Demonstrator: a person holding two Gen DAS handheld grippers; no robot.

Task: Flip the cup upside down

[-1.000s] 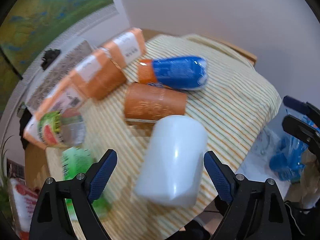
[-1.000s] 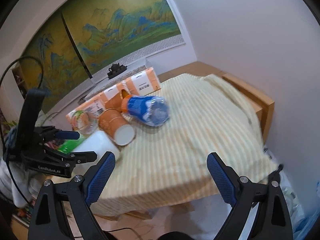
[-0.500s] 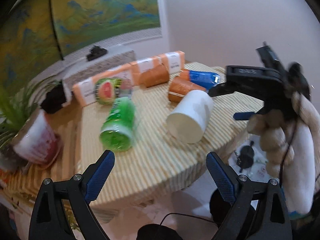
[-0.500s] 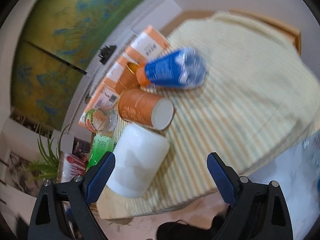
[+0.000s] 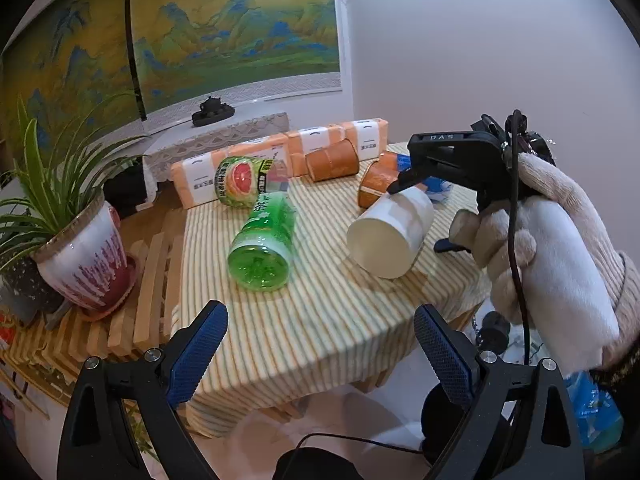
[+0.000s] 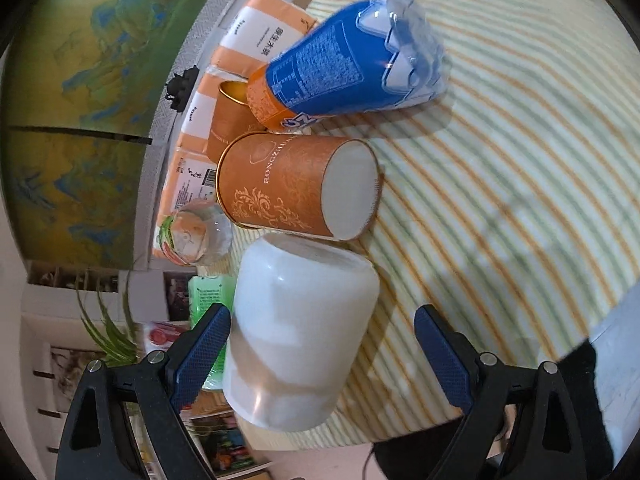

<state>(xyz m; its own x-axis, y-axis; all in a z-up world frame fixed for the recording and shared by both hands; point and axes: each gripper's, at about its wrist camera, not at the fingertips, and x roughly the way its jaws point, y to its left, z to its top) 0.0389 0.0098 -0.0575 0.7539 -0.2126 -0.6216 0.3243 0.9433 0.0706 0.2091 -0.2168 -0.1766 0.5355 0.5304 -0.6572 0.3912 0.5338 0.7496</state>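
A white cup (image 5: 390, 234) lies on its side on the striped tablecloth (image 5: 320, 320). In the right wrist view the cup (image 6: 298, 328) lies between the open fingers of my right gripper (image 6: 322, 348), close to the left pad, with no grip on it. In the left wrist view the right gripper (image 5: 420, 208), held by a gloved hand, straddles the cup from the right. My left gripper (image 5: 320, 344) is open and empty, well back from the table's near edge.
Two orange paper cups (image 6: 296, 184) (image 5: 332, 160), a blue bottle (image 6: 352, 68), a green bottle (image 5: 264, 240) and a grapefruit bottle (image 5: 240, 180) lie on the cloth. Orange tissue packs (image 5: 280, 152) line the back. A potted plant (image 5: 76, 248) stands left.
My left gripper pulled back away from the white cup to beyond the table's edge. My right gripper swung in and closed the distance until its open fingers straddle the cup.
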